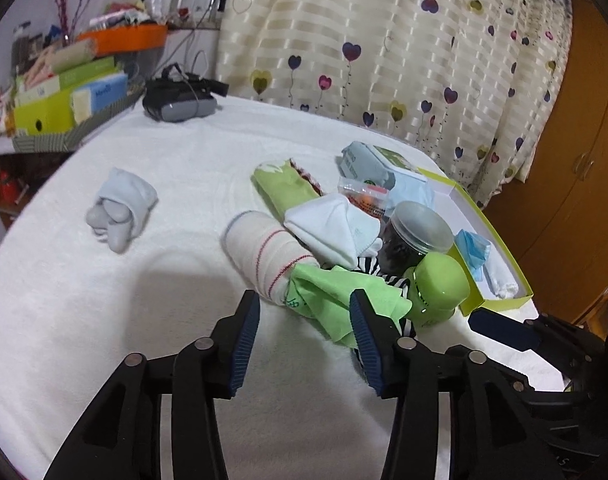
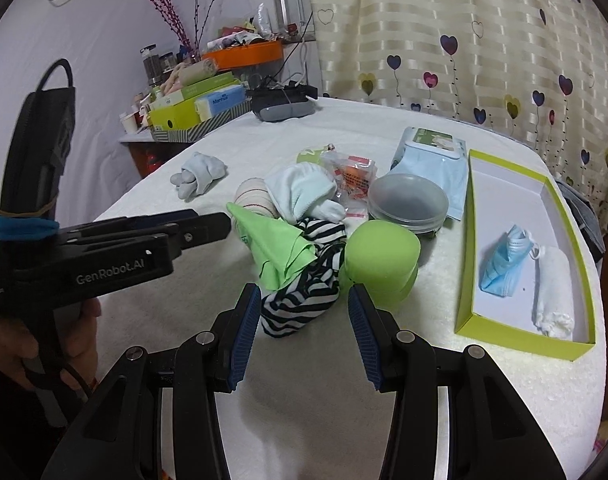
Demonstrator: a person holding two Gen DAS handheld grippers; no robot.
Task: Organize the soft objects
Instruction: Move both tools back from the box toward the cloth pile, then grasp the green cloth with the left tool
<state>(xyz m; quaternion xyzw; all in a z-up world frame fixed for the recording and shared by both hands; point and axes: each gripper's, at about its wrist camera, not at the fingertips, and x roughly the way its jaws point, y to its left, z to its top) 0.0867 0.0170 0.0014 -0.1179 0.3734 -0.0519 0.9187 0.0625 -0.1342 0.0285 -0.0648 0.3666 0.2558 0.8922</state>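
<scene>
1. Your right claw stands spread with nothing pinched; the striped sock lies on the white-covered table just ahead of its pads, not pressed by them.
2. Your left claw is also spread and holds nothing; a corner of the green cloth lies just beside its right finger, and I cannot tell whether they touch.
3. That green cloth drapes over the striped sock, with a green capped container just to the right.
4. To the right lies the lime-green box, open. Inside it, at the near end, are a crumpled blue face mask and a rolled white cloth, side by side; the far end is bare.
5. Behind the cloth sit a pink-striped sock roll and a white sock bundle, touching.
6. A clear lidded jar holds something dark.
7. Farther back are a wet-wipes pack and, well apart to the left, a grey-white sock bundle.
</scene>
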